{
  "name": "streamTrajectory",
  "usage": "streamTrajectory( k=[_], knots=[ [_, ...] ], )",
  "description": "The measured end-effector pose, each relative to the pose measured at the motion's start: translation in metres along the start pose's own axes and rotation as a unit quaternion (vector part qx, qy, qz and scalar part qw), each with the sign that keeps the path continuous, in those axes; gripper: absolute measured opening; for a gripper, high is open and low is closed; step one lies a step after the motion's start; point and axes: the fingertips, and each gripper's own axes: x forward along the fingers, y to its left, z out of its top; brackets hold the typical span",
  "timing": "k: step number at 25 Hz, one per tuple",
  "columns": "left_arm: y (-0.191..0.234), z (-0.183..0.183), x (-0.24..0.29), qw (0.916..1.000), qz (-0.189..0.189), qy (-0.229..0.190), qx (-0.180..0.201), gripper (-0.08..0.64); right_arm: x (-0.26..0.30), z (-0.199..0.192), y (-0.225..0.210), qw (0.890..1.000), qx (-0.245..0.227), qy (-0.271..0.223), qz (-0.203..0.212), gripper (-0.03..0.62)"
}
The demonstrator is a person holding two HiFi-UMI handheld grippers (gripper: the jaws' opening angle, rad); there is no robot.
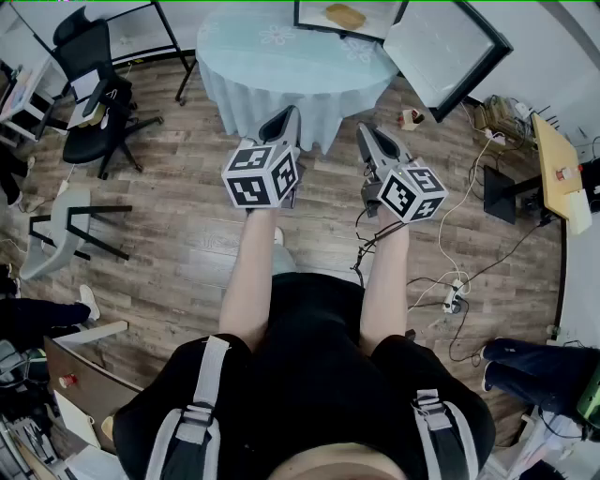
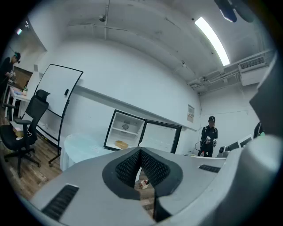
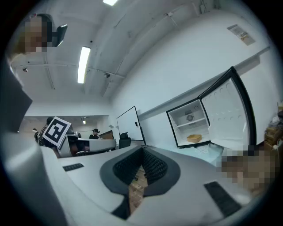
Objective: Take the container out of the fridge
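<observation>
Fridge (image 1: 314, 19) front open toward tabletop (image 1: 281, 56) edge; bare cloth ahead of it. Free room over container (image 1: 345, 16), capped by shelf (image 3: 191, 124). Door (image 1: 441, 47) swung out right, walling that side. Office chair (image 1: 94, 89) well apart, left.

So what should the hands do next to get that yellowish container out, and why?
Probably move the right gripper forward over the table toward the open fridge, opening its jaws on the way. It and the left gripper are both shut and empty at the table's near edge, while the container sits in the fridge's lower compartment, with the door swung wide.
</observation>
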Motion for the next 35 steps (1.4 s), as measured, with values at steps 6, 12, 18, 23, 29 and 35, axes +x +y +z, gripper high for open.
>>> streamTrajectory(
  k=[6,12,18,23,29,35],
  knots=[
    [0.0,-0.003,0.006,0.9999,-0.009,0.004,-0.001,0.006,0.003,-0.005,-0.005,1.0,-0.001,0.006,-0.005,0.005],
    [0.021,-0.006,0.015,0.9999,-0.003,0.009,-0.011,0.006,0.017,-0.013,-0.013,1.0,-0.002,0.015,-0.016,0.005],
    [0.042,-0.007,0.04,0.9996,-0.015,0.02,-0.013,0.006,0.046,-0.02,-0.035,0.998,0.017,0.018,-0.049,0.006],
    [0.075,0.008,0.075,0.9994,-0.021,0.02,-0.019,0.006,0.09,-0.014,-0.054,0.997,0.024,0.02,-0.064,0.006],
    [0.127,0.058,0.108,0.9992,-0.01,-0.018,-0.035,0.006,0.149,0.006,-0.06,0.998,0.005,0.031,-0.061,0.006],
    [0.183,0.078,0.133,0.9986,-0.006,-0.023,-0.046,0.006,0.204,0.013,-0.061,0.996,-0.005,0.042,-0.072,0.006]
  ],
)
